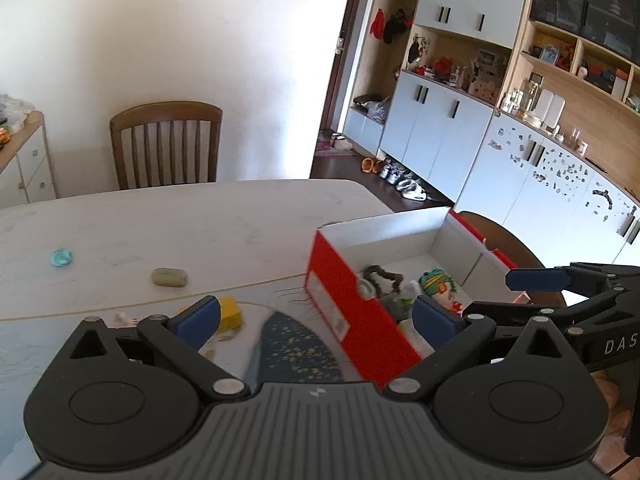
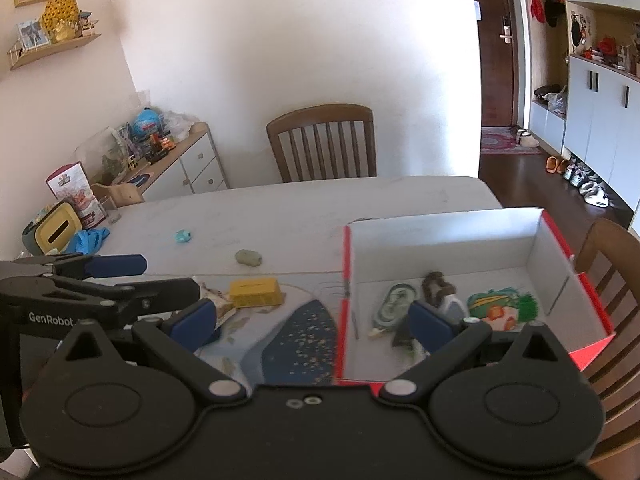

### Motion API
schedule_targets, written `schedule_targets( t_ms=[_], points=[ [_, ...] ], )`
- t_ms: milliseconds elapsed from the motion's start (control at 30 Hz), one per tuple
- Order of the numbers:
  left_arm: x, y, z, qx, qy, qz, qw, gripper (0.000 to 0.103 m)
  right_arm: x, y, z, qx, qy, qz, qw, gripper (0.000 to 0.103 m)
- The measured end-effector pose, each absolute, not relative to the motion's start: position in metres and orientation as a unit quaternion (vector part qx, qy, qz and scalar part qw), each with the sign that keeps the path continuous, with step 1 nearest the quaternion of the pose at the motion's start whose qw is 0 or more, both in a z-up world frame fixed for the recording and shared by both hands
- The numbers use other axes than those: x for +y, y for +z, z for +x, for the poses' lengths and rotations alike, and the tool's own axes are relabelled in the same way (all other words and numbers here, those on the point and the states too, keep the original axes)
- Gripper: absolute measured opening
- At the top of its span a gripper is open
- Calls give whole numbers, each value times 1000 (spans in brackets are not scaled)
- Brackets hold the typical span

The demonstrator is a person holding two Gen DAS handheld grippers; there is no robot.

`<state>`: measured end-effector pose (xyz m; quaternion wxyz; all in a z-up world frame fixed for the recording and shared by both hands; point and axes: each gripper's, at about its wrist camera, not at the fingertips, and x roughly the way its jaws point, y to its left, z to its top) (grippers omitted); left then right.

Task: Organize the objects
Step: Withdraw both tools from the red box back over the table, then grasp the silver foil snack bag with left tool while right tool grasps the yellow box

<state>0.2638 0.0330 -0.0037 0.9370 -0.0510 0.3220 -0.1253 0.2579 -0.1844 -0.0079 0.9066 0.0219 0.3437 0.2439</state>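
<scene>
A red shoebox [image 1: 344, 320] [image 2: 440, 236] with a white inside stands open on the table's right part. In it lie a green clown-like toy [image 1: 436, 284] [image 2: 500, 308], a brown piece [image 1: 382, 276] [image 2: 438, 286] and a green-white oval toy [image 2: 394, 308]. Left of the box, on the table, are a yellow block [image 1: 230, 312] [image 2: 256, 292], a grey-green lump [image 1: 170, 278] [image 2: 249, 258] and a small teal item [image 1: 61, 257] [image 2: 183, 236]. My left gripper [image 1: 318, 318] [image 2: 160, 278] is open and empty, straddling the box's left wall. My right gripper [image 2: 314, 322] [image 1: 516, 292] is open and empty over the same wall.
A placemat with a dark blue speckled patch [image 2: 304, 336] lies under both grippers. A wooden chair [image 2: 324, 144] stands at the table's far side, another chair [image 2: 608, 264] at the right behind the box. A yellow tissue box [image 2: 56, 232], a blue cloth [image 2: 90, 238] and a glass sit far left.
</scene>
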Motion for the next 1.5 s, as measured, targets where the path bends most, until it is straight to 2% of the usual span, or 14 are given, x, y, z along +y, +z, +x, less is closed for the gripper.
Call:
schedule_targets(
  t_ms=[467, 767, 1500],
  points=[
    [112, -25, 249, 302, -64, -43, 950, 103, -107, -23, 253, 356, 255, -12, 899, 101],
    [160, -54, 250, 324, -42, -57, 943, 103, -77, -41, 264, 371, 248, -35, 894, 101],
    [160, -138, 320, 385, -51, -44, 921, 103, -6, -107, 352, 421, 222, -74, 876, 100]
  ],
)
